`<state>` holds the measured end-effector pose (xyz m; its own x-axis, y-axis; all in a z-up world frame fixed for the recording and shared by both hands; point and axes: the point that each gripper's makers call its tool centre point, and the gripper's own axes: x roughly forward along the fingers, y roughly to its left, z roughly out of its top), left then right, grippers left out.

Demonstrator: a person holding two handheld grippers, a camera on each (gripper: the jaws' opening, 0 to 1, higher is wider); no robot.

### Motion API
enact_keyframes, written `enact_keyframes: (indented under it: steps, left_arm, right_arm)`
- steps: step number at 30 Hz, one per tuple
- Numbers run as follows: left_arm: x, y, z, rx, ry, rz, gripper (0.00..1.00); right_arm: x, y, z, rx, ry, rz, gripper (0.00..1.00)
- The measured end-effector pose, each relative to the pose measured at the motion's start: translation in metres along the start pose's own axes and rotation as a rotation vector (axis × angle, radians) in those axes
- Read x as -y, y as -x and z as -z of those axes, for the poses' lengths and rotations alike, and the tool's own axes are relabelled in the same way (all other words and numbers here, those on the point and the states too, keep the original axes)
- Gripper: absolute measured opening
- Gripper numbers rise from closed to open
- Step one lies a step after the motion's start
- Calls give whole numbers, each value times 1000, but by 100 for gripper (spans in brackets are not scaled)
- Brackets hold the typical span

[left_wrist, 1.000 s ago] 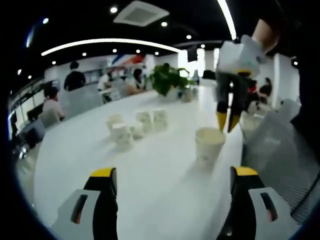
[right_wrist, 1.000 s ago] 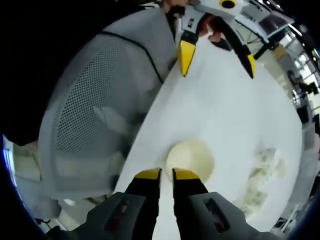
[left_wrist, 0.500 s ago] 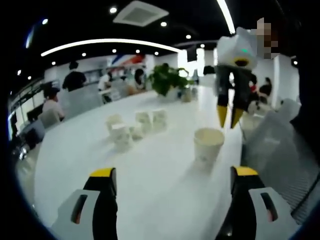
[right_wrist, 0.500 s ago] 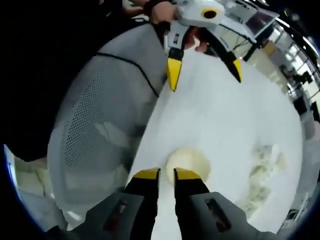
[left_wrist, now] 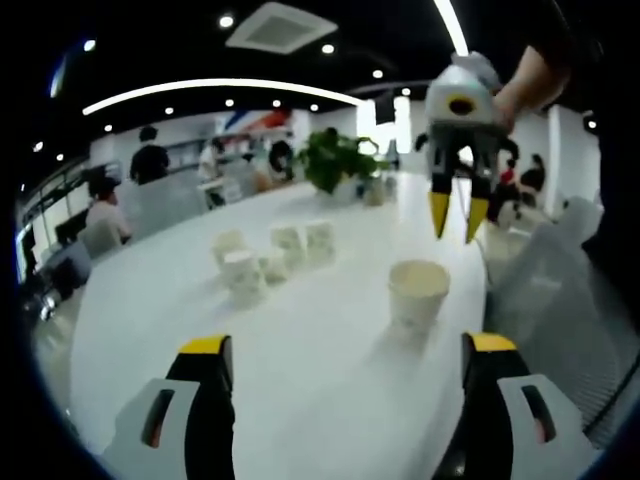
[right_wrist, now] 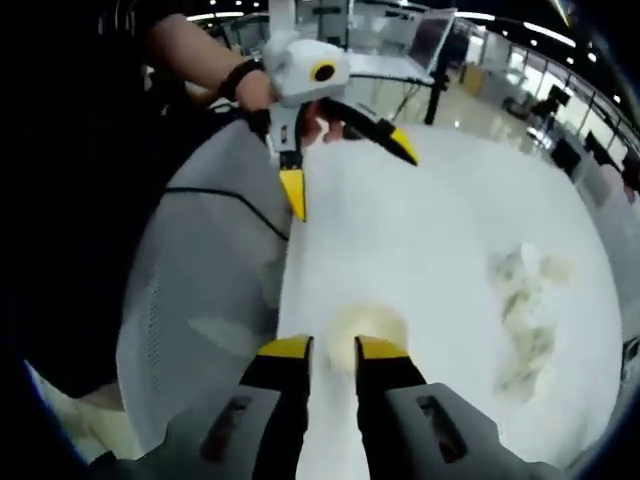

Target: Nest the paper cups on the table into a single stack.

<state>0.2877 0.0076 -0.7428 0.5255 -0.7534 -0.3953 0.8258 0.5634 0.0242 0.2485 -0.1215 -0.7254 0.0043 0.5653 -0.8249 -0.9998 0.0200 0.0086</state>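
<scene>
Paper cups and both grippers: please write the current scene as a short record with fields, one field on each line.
surface: white table
near cup: single paper cup, upright, open side up
far cups: group of paper cups, apart from the near cup
right gripper: above the near cup, jaws slightly apart, holding nothing
left gripper: jaws wide open, holding nothing
background: potted plant, seated people
stack: not yet started
</scene>
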Motion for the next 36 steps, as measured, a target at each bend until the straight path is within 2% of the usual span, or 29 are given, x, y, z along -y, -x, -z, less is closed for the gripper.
enact_keyframes:
  steps: [5, 8, 11, 14, 21, 30, 36]
  left_arm:
    - [2, -2, -2, -3, -3, -1, 95]
    - [3, -3, -2, -6, -6, -1, 95]
    - [4, -3, -3, -6, -7, -2, 95]
    - [5, -3, -4, -6, -6, -5, 95]
    - [8, -5, -3, -15, -7, -7, 95]
    - [11, -4, -2, -17, 2, -16, 95]
    - [13, -3, 1, -24, 10, -23, 95]
  right_arm:
    - [15, 9, -5, 73, -93, 62, 17]
    - [28, 19, -9, 141, -160, 110, 19]
    - [35, 25, -6, 158, -191, 131, 21]
    - [46, 33, -6, 189, -208, 182, 25]
    - [68, 48, 3, 211, -249, 266, 34]
    - [93, 54, 18, 233, -339, 329, 44]
    - [107, 56, 30, 237, -371, 362, 47]
